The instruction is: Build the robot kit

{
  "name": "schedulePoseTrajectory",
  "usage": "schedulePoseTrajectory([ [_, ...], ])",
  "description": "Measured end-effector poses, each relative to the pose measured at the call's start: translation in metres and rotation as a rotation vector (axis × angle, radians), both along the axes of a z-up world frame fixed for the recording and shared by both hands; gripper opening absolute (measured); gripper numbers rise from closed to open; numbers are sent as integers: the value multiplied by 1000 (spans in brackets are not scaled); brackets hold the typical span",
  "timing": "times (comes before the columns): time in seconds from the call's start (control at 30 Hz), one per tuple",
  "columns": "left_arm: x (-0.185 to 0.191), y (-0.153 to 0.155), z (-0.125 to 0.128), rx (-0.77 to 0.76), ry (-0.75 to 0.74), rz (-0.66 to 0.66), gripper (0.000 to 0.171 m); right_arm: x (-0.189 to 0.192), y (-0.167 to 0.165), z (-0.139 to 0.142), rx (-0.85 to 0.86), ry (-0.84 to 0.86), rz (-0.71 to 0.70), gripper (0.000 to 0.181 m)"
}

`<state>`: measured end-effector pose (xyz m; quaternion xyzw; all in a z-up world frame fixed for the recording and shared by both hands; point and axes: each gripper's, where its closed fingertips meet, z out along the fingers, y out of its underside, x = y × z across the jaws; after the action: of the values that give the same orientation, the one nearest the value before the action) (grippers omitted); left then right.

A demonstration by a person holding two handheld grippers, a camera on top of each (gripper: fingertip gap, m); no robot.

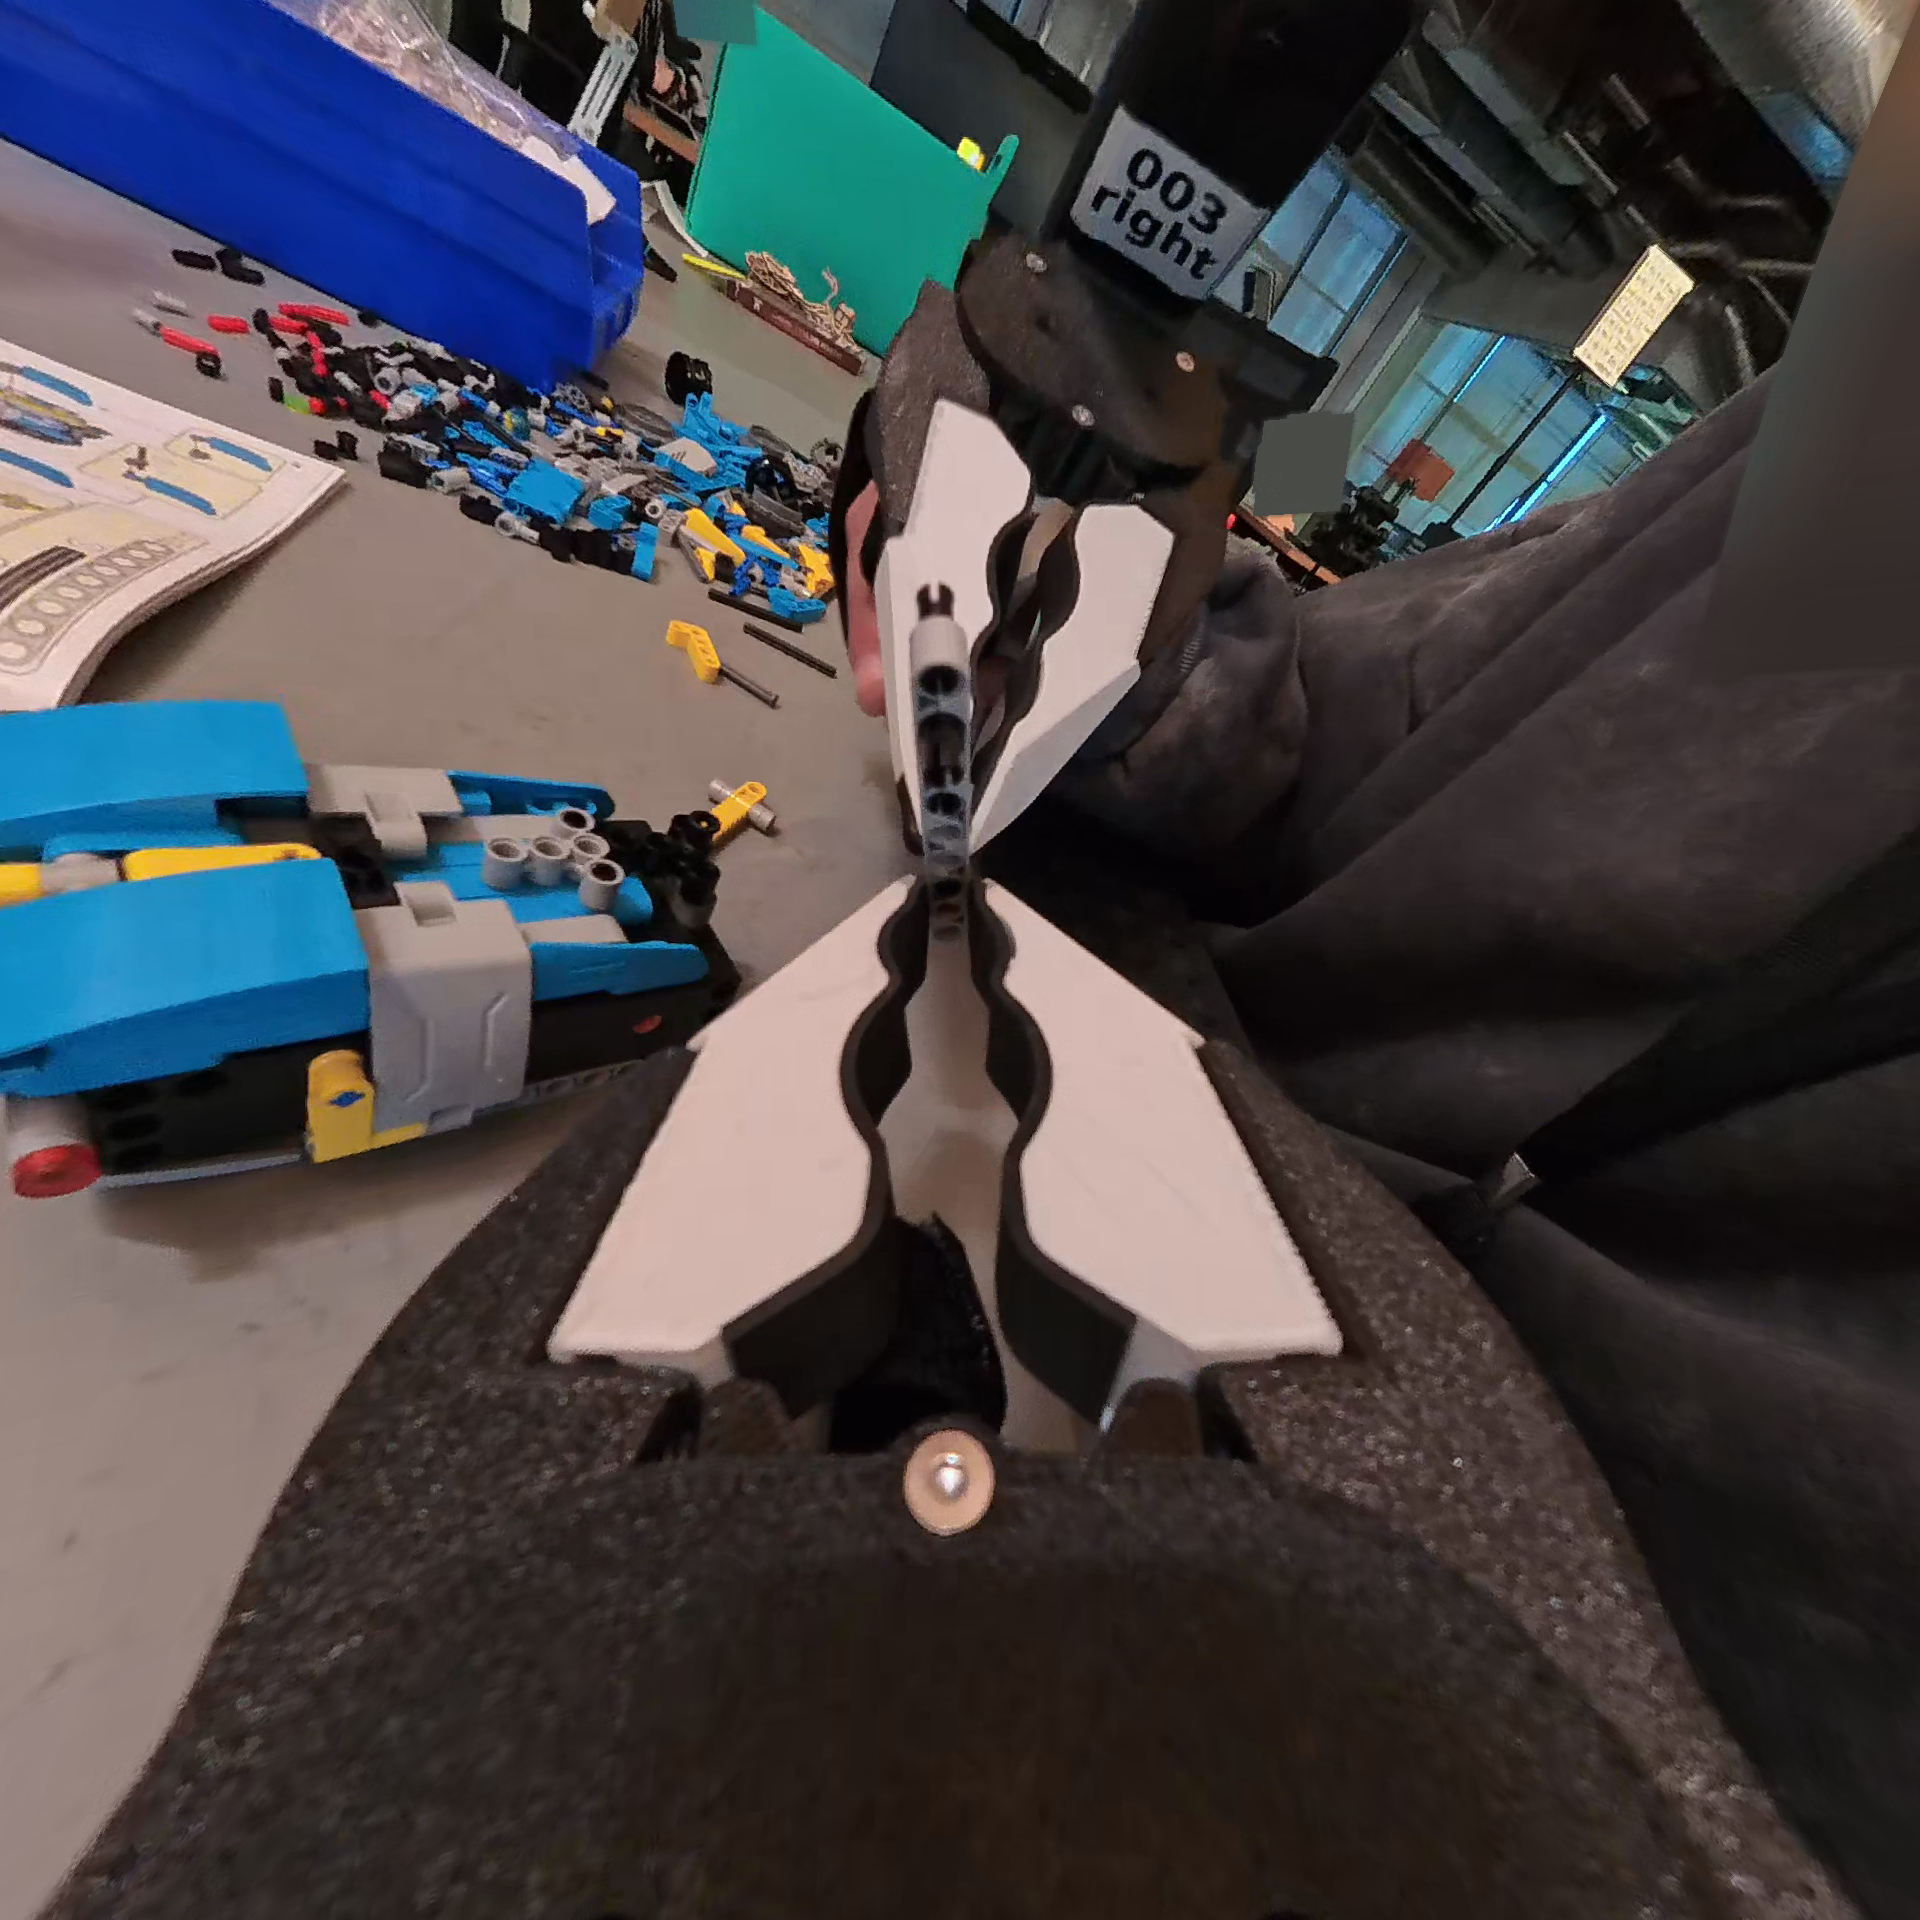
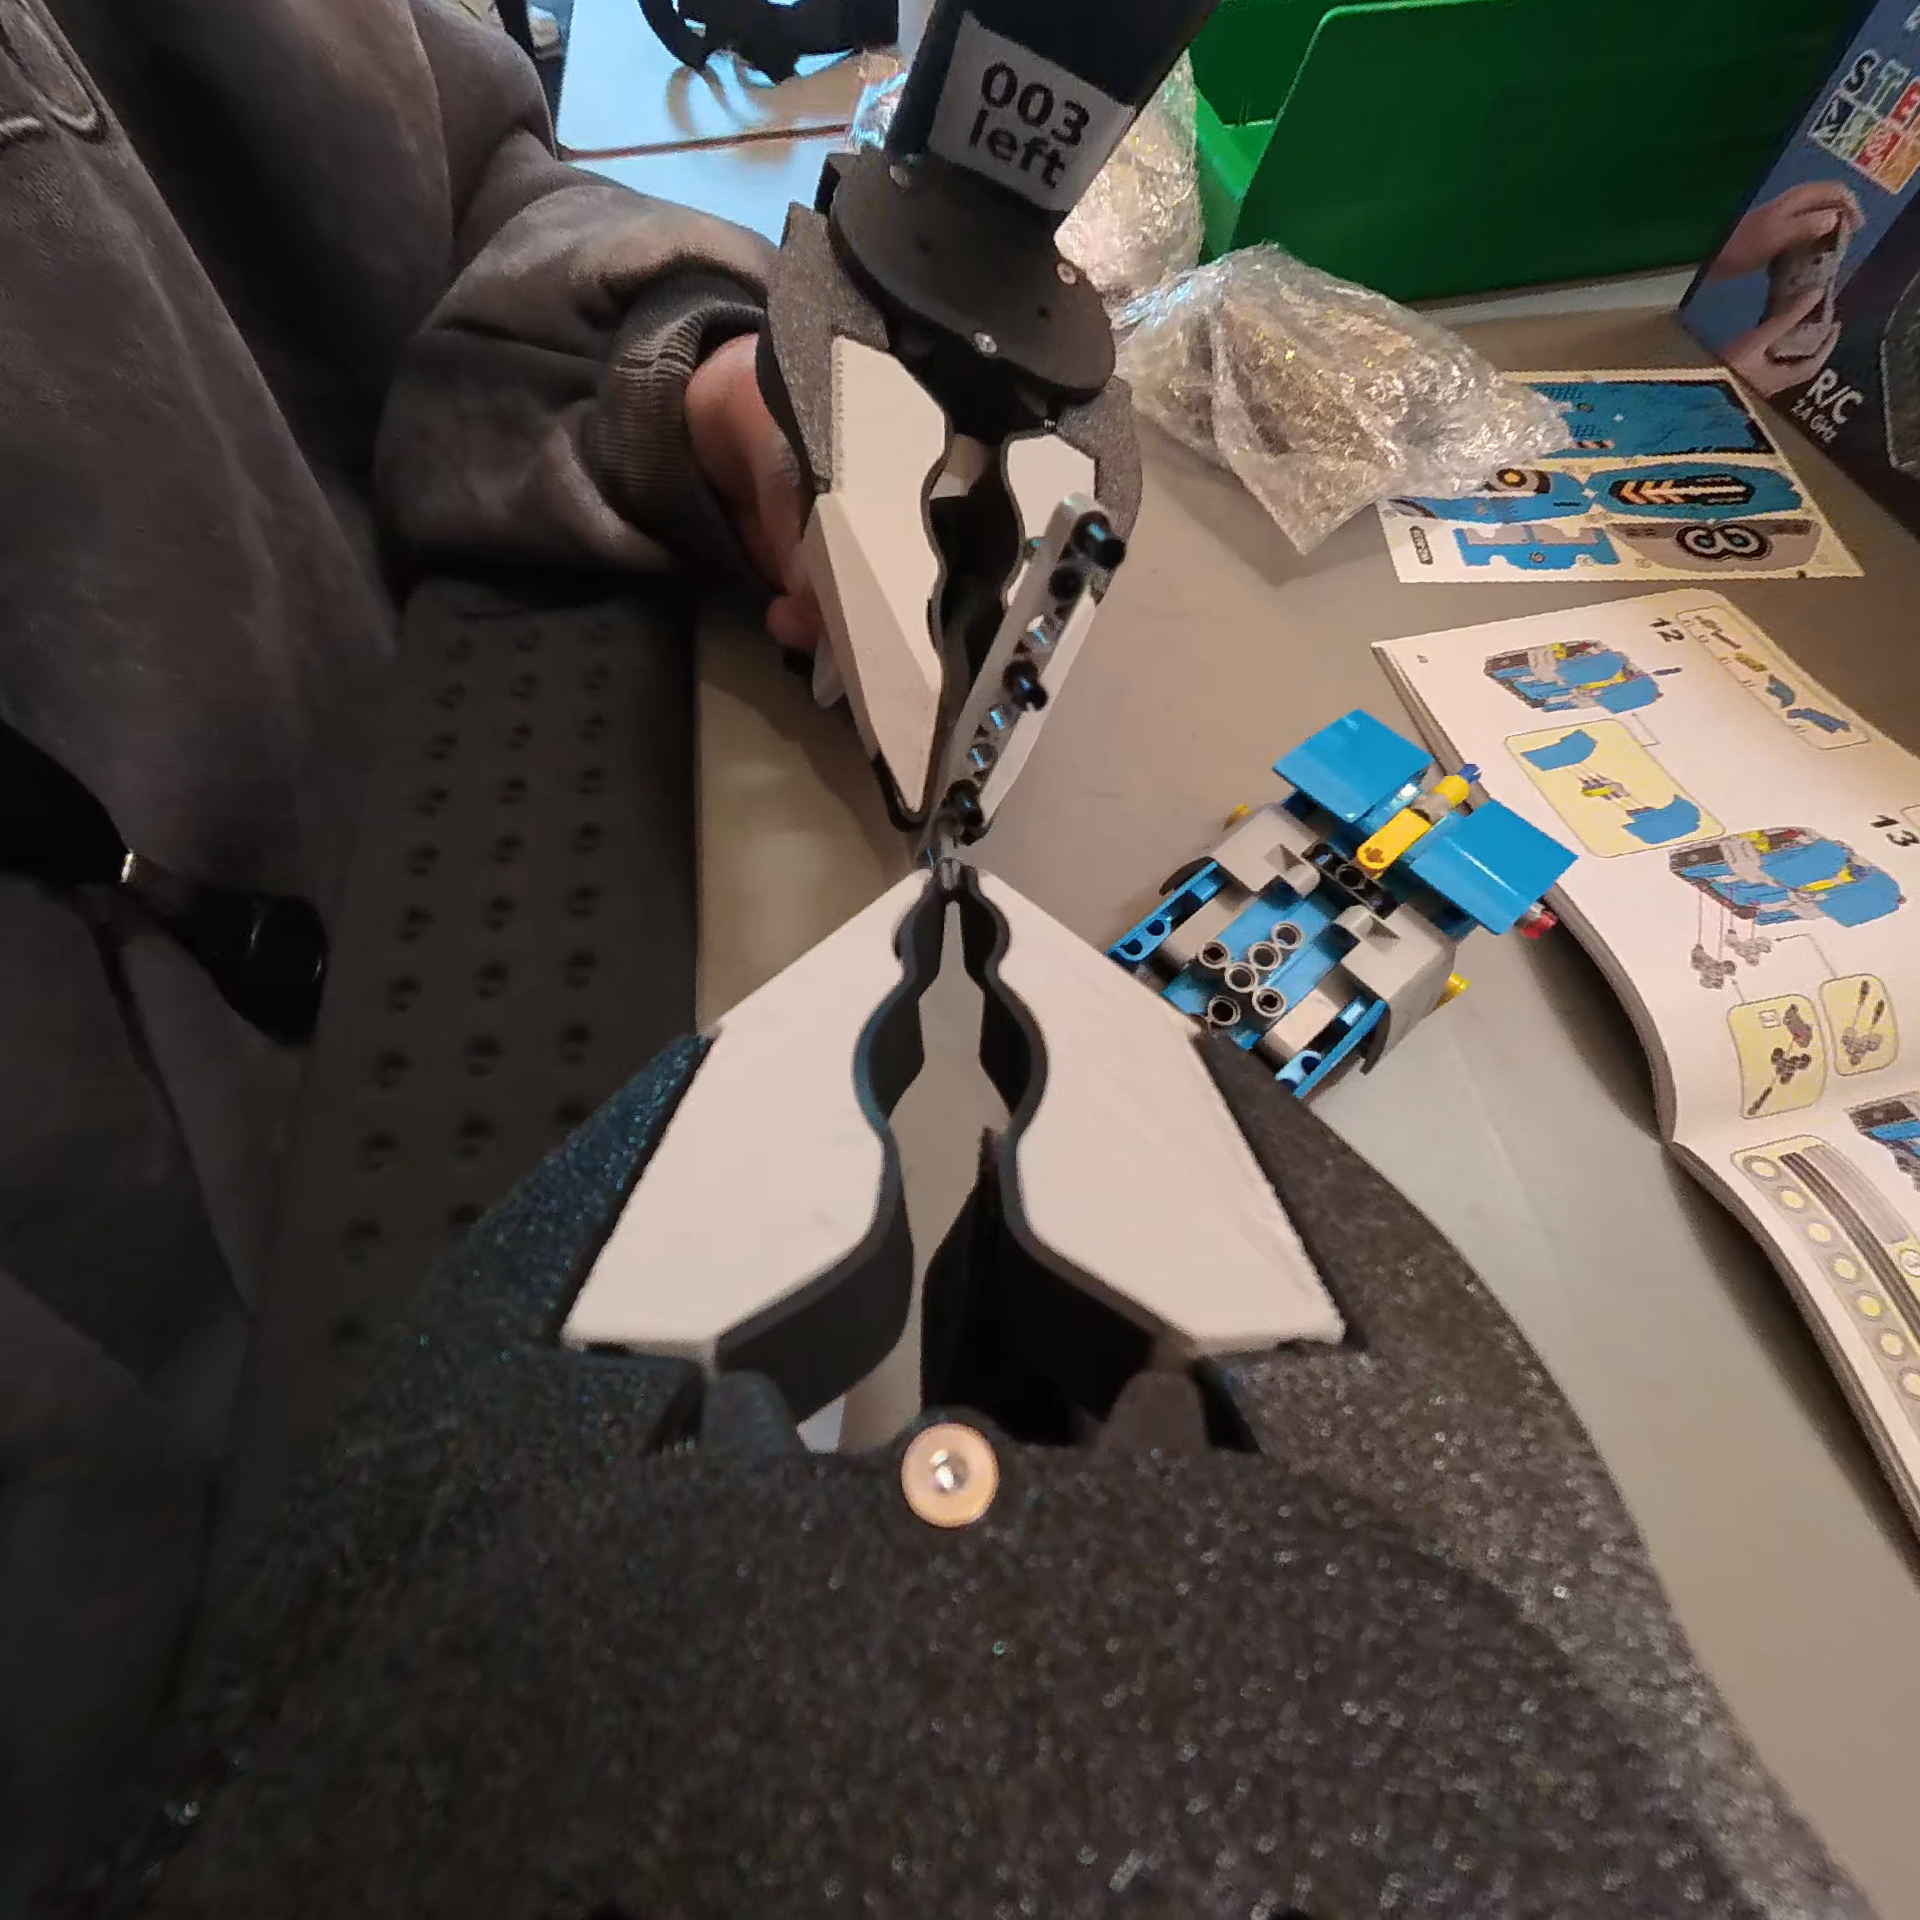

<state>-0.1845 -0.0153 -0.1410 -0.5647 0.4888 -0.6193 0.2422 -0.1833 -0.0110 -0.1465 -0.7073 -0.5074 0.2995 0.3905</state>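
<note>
1. We are seeing the left gripper (image 1: 945, 894) with its fingers clamping the lower end of a grey beam (image 1: 940, 707) studded with black pins.
2. The right gripper (image 2: 948, 878) is meeting it tip to tip, its fingers closing on the very end of the same beam, which is rising above both sets of tips.
3. A part-built blue and grey model car (image 1: 260, 935) is lying on the counter (image 1: 416, 665), to the left of the left fingers.
4. Beyond the car, a pile of loose pieces (image 1: 582, 468) is spreading beside an open instruction booklet (image 1: 125, 520) and a blue bin (image 1: 312, 156).
5. To the right of the right fingers, past the booklet, a sticker sheet (image 2: 1621, 488) and a crumpled plastic bag (image 2: 1299, 384) are lying.
</note>
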Motion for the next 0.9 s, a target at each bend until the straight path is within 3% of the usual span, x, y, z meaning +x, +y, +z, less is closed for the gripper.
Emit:
schedulePoseTrajectory([
  [0.33,-5,-14,9,-176,-53,-139,5,-6,-12,9,-145,212,82,3],
  [0.57,-3,-5,5,-205,-32,-93,5,-4,-4,5,-101,189,17,3],
  [0.9,-2,-9,1,-190,-5,-102,5,-5,-8,0,-173,200,37,2],
])
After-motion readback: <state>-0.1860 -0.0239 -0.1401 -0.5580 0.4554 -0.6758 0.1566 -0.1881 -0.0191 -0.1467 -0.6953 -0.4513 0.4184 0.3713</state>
